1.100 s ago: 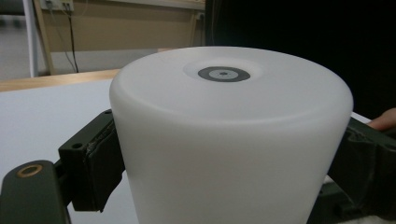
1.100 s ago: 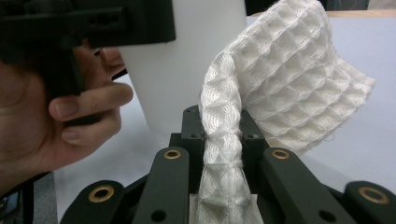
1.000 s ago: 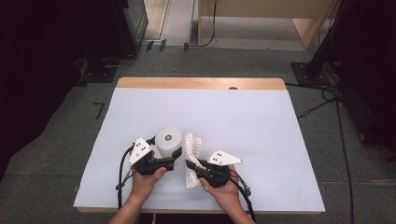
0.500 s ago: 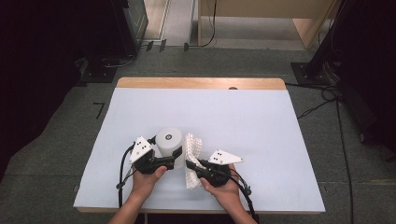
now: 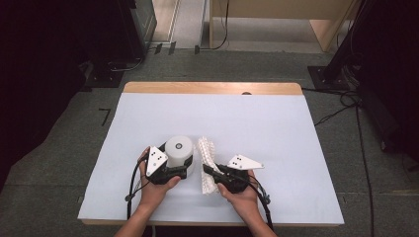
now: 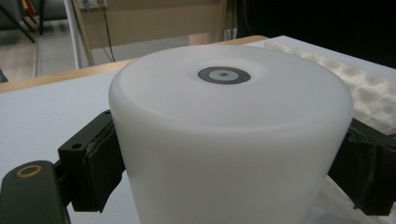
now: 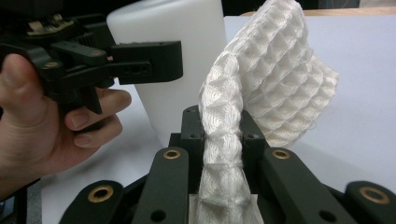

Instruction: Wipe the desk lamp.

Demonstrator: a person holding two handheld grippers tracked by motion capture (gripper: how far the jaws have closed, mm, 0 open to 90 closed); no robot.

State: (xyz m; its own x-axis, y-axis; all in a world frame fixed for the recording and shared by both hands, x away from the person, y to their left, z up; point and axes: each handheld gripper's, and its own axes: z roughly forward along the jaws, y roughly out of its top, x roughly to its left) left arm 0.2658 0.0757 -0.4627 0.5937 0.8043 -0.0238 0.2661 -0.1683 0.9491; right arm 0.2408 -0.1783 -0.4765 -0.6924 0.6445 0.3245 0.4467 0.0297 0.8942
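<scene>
I have the white cylindrical container (image 5: 179, 150) clamped in my left gripper (image 5: 184, 172) near the table's (image 5: 276, 128) front edge; my right gripper (image 5: 210, 170) pinches the waffle-weave cloth (image 5: 207, 163) beside it. Next, I judge, bring cloth against container to wipe

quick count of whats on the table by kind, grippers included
white cup, upside down: 1
white waffle-weave cloth: 1
hand-held grippers: 2, the left gripper clamped on the cup, the right gripper pinching the cloth
total: 4
</scene>
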